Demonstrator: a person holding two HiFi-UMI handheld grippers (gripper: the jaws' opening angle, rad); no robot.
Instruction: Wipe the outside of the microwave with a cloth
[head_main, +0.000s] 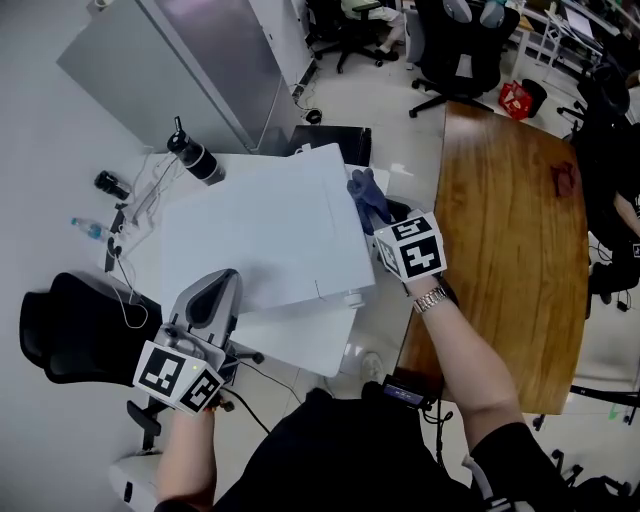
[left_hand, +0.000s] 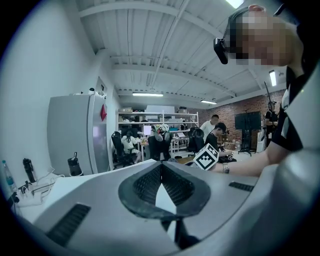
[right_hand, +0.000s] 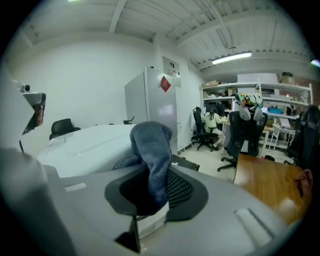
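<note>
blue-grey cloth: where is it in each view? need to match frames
Head view: blue-grey cloth right of centre, at the white microwave's right edge, in the right hand-held gripper.
Left gripper view: cannot make it out.
Right gripper view: centre, upright between the jaws.
Shared landmark: tall grey refrigerator, in all three.

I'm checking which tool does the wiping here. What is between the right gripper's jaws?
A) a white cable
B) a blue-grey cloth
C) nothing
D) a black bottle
B: in the right gripper view, the right gripper has its jaws closed on the blue-grey cloth, which sticks up in front of the white microwave.
</note>
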